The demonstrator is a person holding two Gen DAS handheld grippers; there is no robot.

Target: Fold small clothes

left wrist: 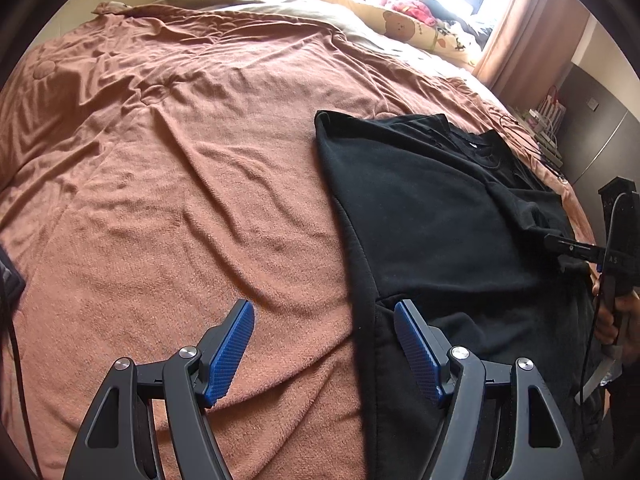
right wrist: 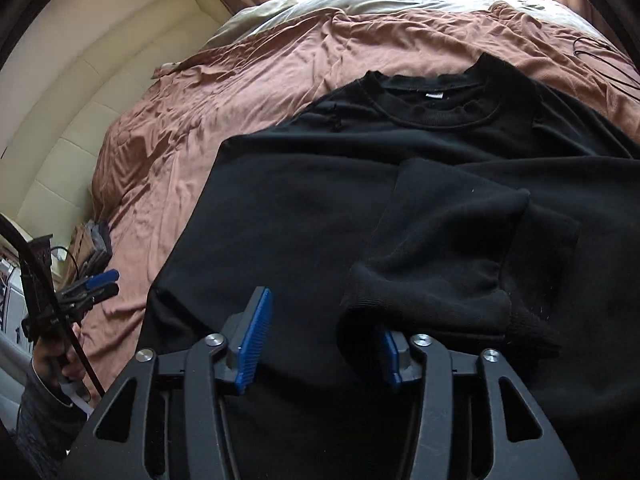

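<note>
Black sweatshirt (right wrist: pixel 320 208) lying on brown blanket (left wrist: pixel 180 180); curtains (left wrist: pixel 528 32) hanging at one o'clock; left gripper (left wrist: pixel 324 344) and right gripper (right wrist: pixel 326 332) jaws standing apart, gripping nothing.

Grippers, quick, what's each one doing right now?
Left gripper: open, holding nothing, at the black sweatshirt's edge.
Right gripper: open, nothing gripped, sleeve cuff draped over one finger.

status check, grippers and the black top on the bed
Left gripper open, empty, at the black sweatshirt edge. Right gripper open over the folded-in sleeve cuff. Nothing in the way.
</note>
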